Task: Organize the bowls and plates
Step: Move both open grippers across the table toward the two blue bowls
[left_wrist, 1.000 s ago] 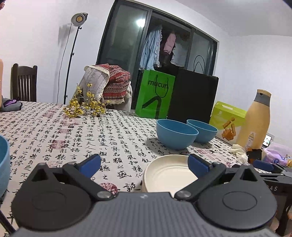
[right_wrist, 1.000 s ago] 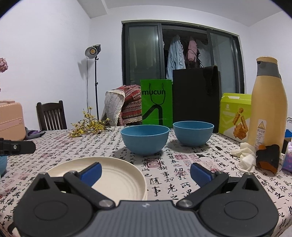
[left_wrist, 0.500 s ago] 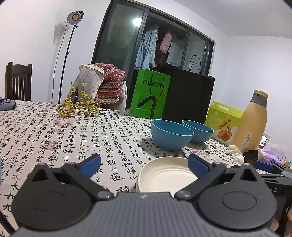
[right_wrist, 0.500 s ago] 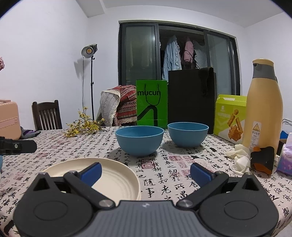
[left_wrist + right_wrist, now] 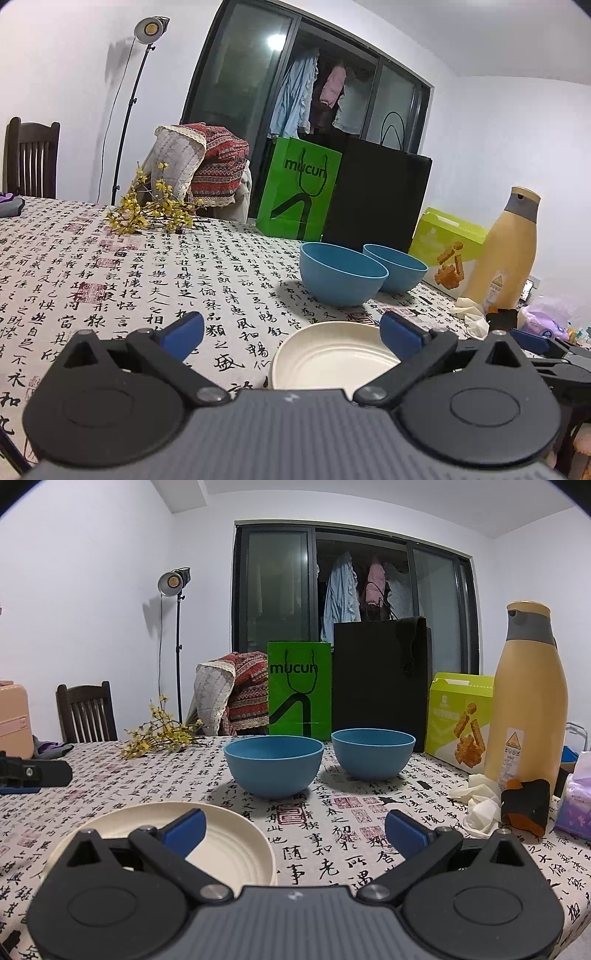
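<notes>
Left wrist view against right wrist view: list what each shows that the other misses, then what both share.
Only the left wrist view shows the left gripper with jaws open and the right gripper's blue-tipped finger at the right edge.

Only the right wrist view shows the right gripper with jaws open, a pink suitcase at the far left and a black arm jutting in from the left edge.

Both show the cream plate, two blue bowls, the green bag and the tan bottle.
</notes>
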Available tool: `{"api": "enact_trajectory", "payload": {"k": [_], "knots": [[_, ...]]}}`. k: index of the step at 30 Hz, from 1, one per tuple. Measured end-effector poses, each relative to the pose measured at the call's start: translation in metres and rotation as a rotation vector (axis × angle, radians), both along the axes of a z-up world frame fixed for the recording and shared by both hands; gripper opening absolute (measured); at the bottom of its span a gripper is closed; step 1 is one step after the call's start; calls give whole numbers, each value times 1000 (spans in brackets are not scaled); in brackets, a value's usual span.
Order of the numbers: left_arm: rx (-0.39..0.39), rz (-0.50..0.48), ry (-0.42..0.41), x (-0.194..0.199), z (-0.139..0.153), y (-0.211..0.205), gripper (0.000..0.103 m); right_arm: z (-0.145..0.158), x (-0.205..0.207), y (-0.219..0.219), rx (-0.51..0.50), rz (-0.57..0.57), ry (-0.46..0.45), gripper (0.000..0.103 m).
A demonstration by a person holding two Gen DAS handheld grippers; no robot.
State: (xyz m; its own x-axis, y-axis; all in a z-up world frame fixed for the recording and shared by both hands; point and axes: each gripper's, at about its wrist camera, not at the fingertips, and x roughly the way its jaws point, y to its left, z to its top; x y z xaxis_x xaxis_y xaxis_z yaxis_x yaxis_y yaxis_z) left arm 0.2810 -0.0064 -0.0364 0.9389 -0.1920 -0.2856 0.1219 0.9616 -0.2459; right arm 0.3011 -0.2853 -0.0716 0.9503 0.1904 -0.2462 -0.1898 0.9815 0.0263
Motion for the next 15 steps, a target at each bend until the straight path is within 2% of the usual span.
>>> {"api": "enact_trajectory", "payload": {"k": [15], "knots": [[17, 2, -12, 11, 12, -13, 103, 12, 11, 2, 11, -18, -32, 103]]}}
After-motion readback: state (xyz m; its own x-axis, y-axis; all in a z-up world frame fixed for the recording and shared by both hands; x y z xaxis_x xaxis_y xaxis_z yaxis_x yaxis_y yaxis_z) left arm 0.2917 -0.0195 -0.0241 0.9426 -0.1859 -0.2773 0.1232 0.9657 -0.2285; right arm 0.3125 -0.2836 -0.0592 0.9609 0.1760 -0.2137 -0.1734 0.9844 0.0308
